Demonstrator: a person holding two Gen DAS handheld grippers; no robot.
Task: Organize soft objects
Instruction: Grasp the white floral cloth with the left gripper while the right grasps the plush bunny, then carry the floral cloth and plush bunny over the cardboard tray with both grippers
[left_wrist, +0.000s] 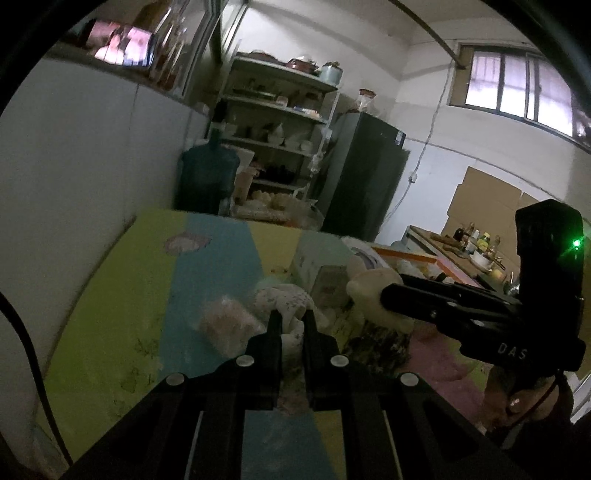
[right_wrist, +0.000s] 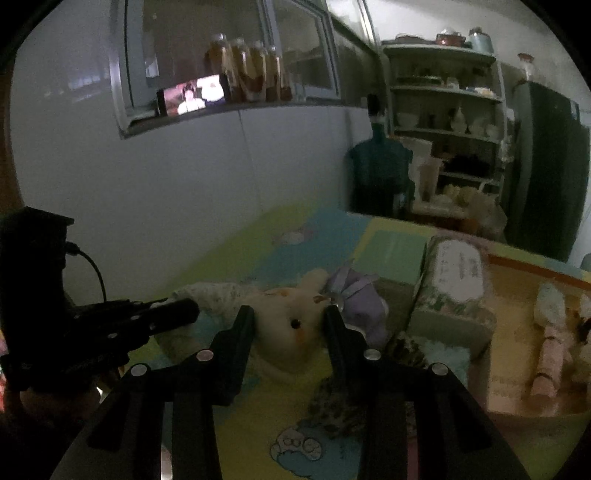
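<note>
A dim kitchen-like room: white walls, a metal shelf rack (left_wrist: 280, 122) with crockery, a dark fridge (left_wrist: 364, 173) and a blue water jug (left_wrist: 208, 173) stand beyond the far edge of a play mat (left_wrist: 122, 295) in green, blue and yellow panels, which carries everything.

Along the mat's right edge sits an orange-rimmed tray (right_wrist: 513, 332); in it I count one pink rolled cloth (right_wrist: 550, 354) and one further dark-and-white soft item at the frame edge that is too blurred to name. Just left of the tray stands one floral tissue pack (right_wrist: 454, 280). Near the mat's middle lie one cream plush rabbit (right_wrist: 291, 325), one lilac cloth item (right_wrist: 358, 299) touching its head, one white patterned cloth (left_wrist: 284, 306), one pinkish clear-wrapped packet (left_wrist: 229, 325), and one dark speckled fabric piece (right_wrist: 340, 402) toward the near edge.

The right gripper (right_wrist: 290, 314) has its fingers pressed against both sides of the rabbit's head, pinching it. The left gripper (left_wrist: 291, 321) is squeezed together on a fold of the white patterned cloth.

By my reading the sorting is at an early-to-middle stage: two items appear already put in the tray, two are gripped and probably on the way, and the lilac item, the packet and the speckled piece are left on the mat.
</note>
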